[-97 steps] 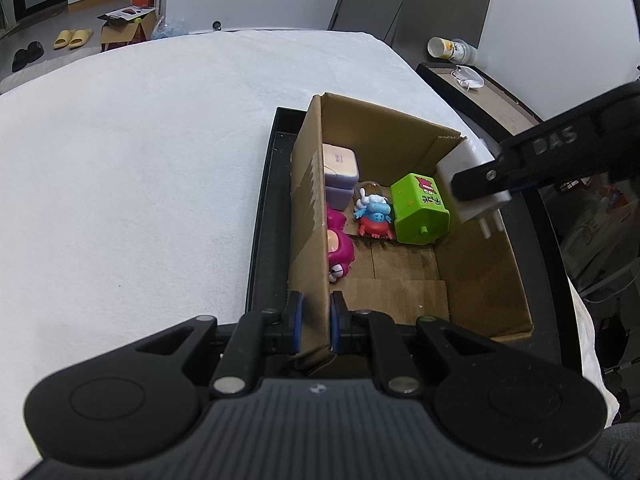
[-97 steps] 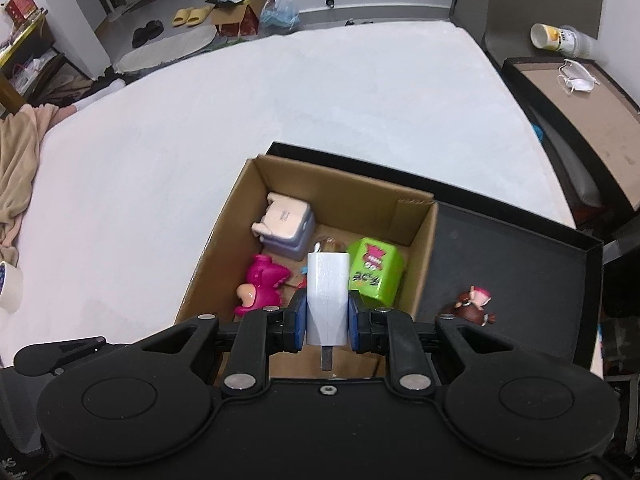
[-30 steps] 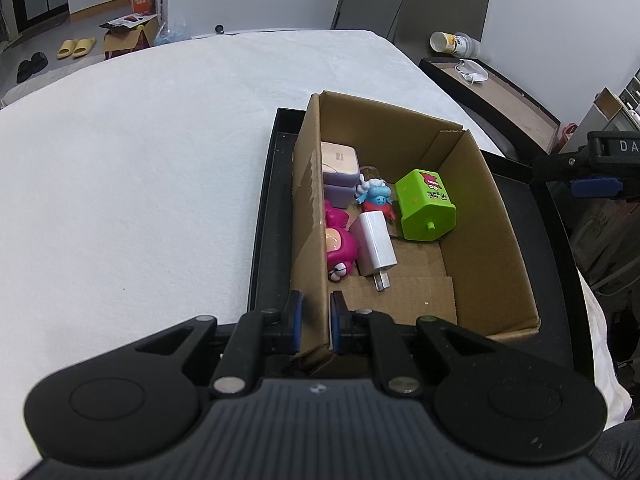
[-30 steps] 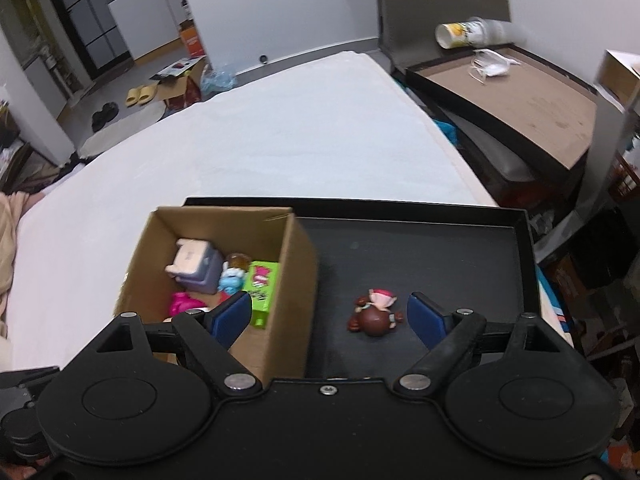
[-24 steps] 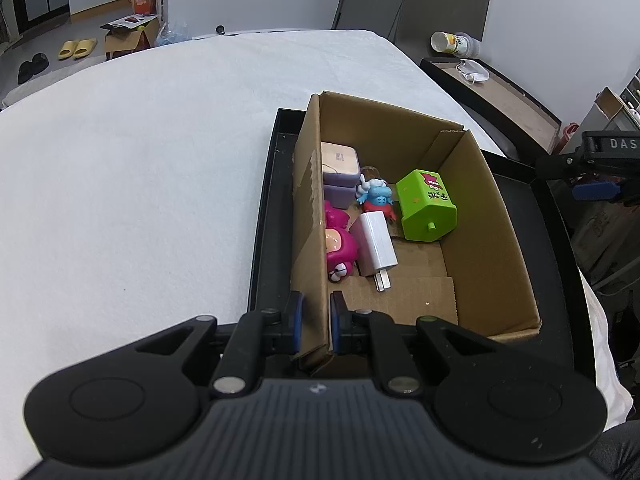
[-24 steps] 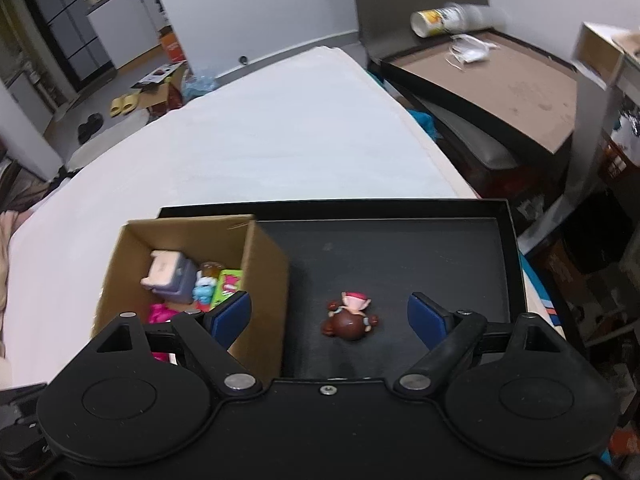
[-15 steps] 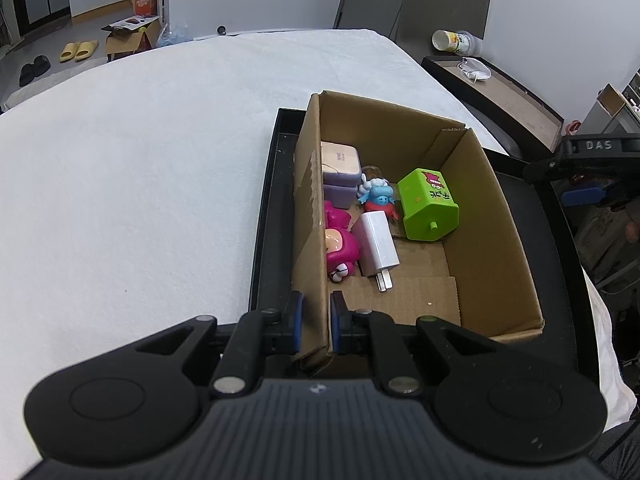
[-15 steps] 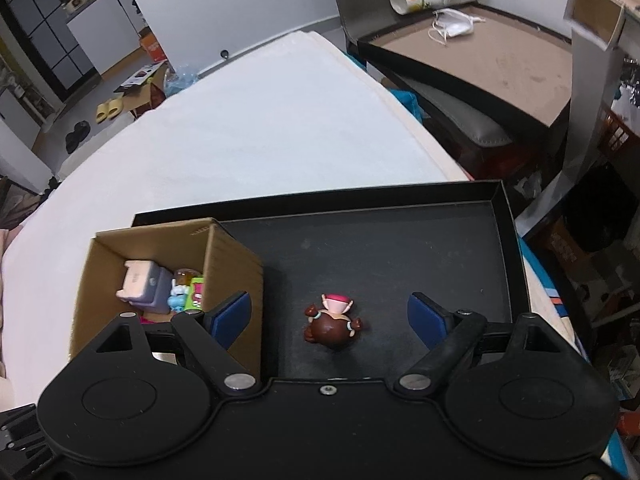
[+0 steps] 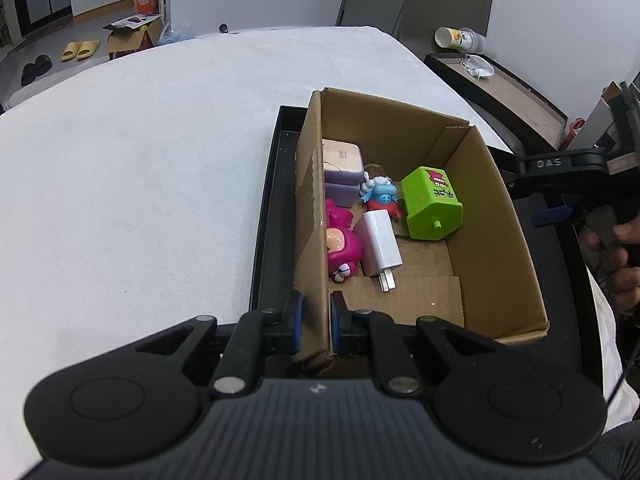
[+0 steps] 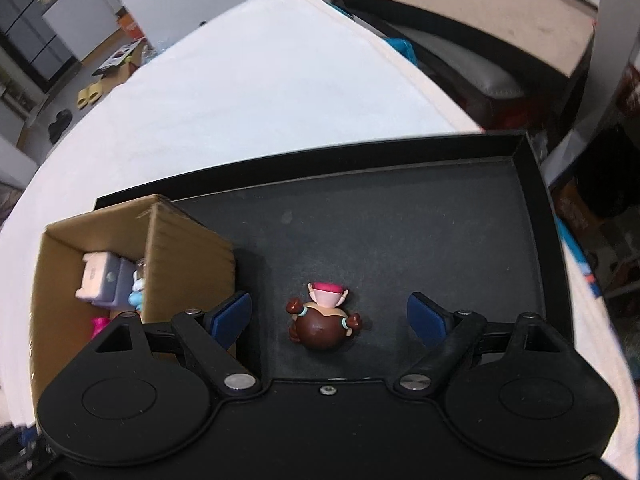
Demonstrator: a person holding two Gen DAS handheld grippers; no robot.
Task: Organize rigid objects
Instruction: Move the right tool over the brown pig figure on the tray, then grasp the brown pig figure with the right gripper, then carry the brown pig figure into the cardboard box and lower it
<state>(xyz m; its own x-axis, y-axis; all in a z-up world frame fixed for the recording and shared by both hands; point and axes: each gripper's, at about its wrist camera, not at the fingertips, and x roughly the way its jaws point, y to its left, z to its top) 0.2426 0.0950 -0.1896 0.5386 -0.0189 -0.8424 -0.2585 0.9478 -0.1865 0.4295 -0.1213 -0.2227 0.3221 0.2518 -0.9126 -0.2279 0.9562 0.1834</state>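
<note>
A cardboard box (image 9: 500,248) stands on a black tray (image 10: 400,232). My left gripper (image 9: 316,320) is shut on the box's near-left wall. Inside lie a white charger (image 9: 380,244), a green toy block (image 9: 432,208), a pink figure (image 9: 340,244), a blue figure (image 9: 378,194) and a lilac case (image 9: 342,168). A brown-haired doll figure (image 10: 322,320) lies on the tray right of the box (image 10: 188,256). My right gripper (image 10: 328,314) hangs open just above the doll, its pads wide on either side. The right gripper (image 9: 560,184) also shows at the left wrist view's right edge.
The tray sits on a white-covered table (image 9: 140,160). Beyond the table's right edge stands a dark side table (image 10: 480,12) with a mask and a cup (image 9: 456,38). Clutter fills the floor right of the tray. A person's hand (image 9: 616,252) holds the right gripper.
My right gripper has let the white charger go into the box, swung right over the tray and come down over the doll, which now lies between its open pads. The left gripper kept still.
</note>
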